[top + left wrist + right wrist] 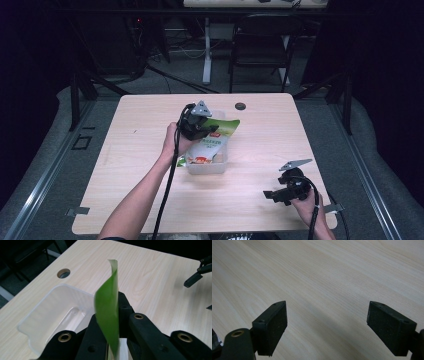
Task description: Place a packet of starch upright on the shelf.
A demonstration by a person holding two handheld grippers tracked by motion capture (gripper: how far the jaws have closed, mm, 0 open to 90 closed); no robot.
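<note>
High view: the left tongs (201,125) grip the green pouch (216,137), which leans half in the clear tub (207,166) mid-surface (260,120); seating it flat probably remains. The right tongs (274,195) idle near the front edge, well apart.

Left gripper view: jaws pinch the pouch's (108,315) edge beside the tub (53,315).

Right gripper view: jaws stand apart, empty, over the bare surface (324,277).

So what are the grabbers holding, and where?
The left gripper pinches the green pouch by its top edge. The right gripper is open, holding nothing.
</note>
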